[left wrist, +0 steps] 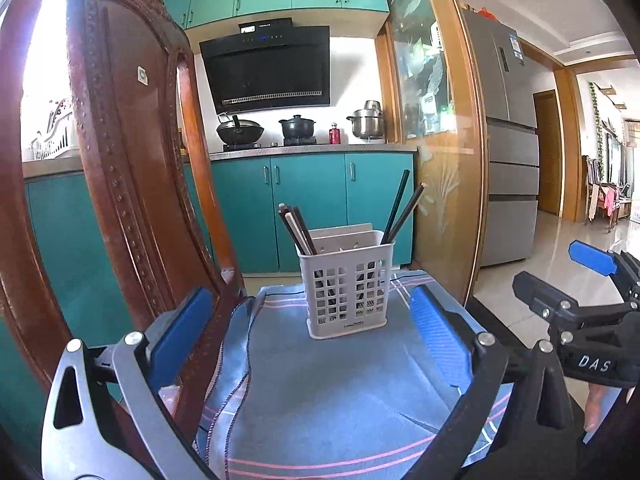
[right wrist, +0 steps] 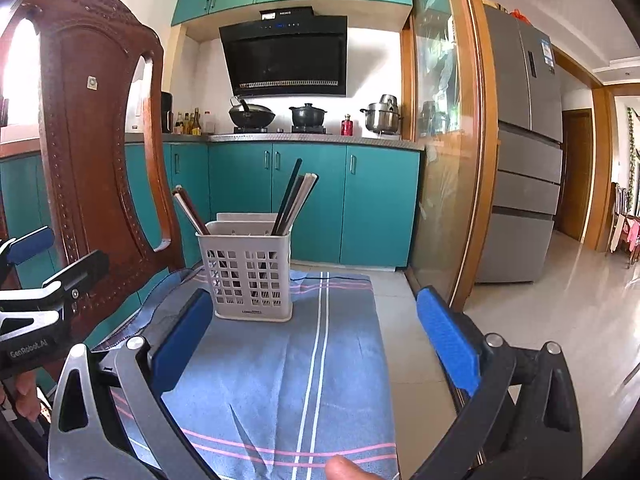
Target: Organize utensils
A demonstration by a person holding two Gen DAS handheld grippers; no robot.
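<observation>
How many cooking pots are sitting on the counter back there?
3: a black wok at the left, a black lidded pot in the middle on the stove, and a steel pot at the right. Others may be hidden behind the chair.

Utensil holder was pale grey-white with a square-grid lattice. Chopsticks in it were dark brown and black, one cream. Cloth under the holder was blue with pink and white stripes. Gripper pads were blue. Cabinets behind the holder were teal; the chair beside it was reddish-brown.
</observation>
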